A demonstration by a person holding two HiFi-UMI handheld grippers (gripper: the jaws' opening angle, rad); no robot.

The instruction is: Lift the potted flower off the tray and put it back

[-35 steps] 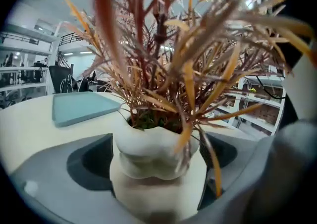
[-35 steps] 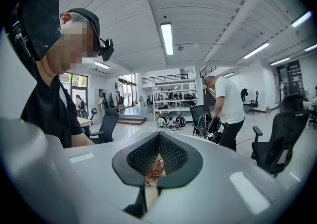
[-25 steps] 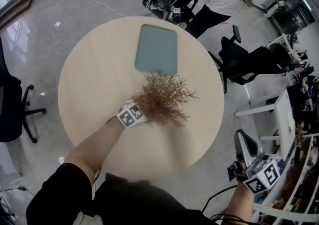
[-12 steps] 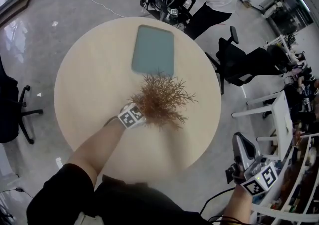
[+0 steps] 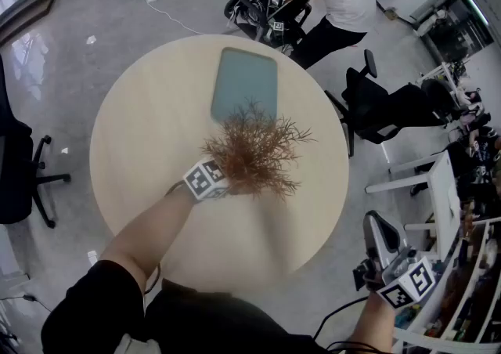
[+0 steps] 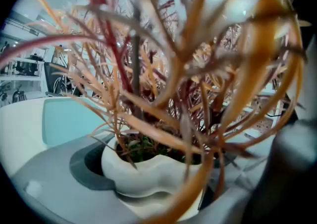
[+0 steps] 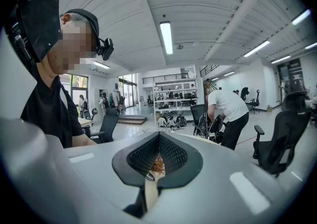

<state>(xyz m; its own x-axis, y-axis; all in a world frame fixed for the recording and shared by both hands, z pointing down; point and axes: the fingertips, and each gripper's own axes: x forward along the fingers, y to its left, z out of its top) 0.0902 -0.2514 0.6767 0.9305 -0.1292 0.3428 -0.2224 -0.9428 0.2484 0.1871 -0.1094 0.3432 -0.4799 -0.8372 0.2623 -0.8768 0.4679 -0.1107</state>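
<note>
Potted flower [image 6: 148, 171]: its white pot is pinched between the jaws of your left gripper [image 6: 163, 188], which are spread only to the pot's width and bear on its rounded wall. Right gripper [image 7: 158, 157]: jaws pressed together on nothing, held off the table's right side, idle.

In the head view the plant sits over the table [image 5: 141, 133] at the near end of the teal tray [image 5: 244, 70], with its twigs overlapping that end. The foliage hides whether the base touches anything.

Risks, as judged:
- The curved, smooth wall could turn or slip in the pinch if you tilt your wrist.
- The dry twigs mask the tray rim from above, so you could land the base half on the rim and tip the pot.

Axis: the long axis runs from pot to twig tips, near upright, mouth up, twigs fanning outward.
</note>
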